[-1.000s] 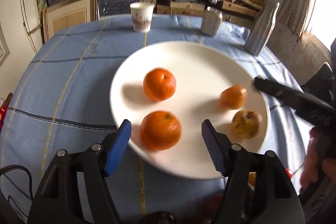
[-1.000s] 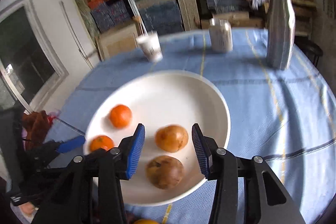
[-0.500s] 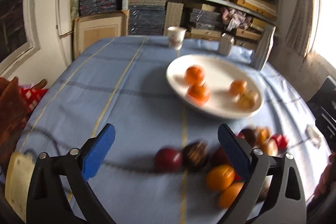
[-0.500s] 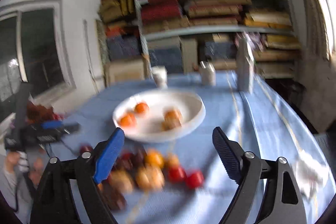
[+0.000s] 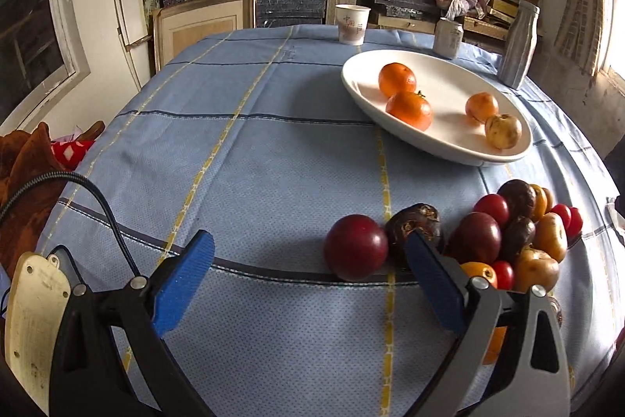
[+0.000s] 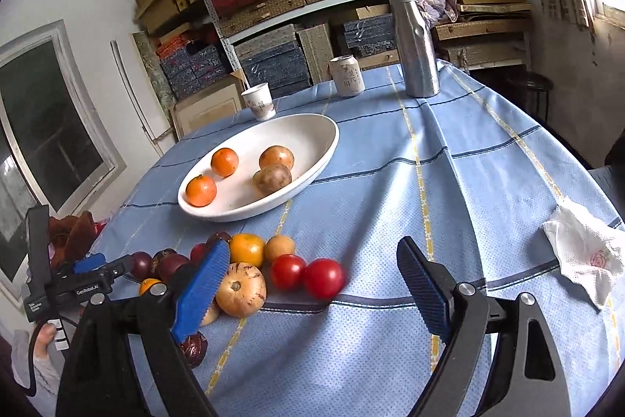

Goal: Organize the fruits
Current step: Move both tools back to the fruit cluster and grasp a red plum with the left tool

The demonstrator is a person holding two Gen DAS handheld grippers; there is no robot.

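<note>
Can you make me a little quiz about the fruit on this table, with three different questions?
1. True or false: the white plate is empty.
2. How many fruits lie on that plate?
A. two
B. four
C. six
3. Fill in the word: the crumpled white tissue lies on the blue ______.

Key:
1. False. There are fruits on it, such as the far orange.
2. B. Two oranges and two yellowish-brown fruits, one being the speckled fruit.
3. Tablecloth.
</note>
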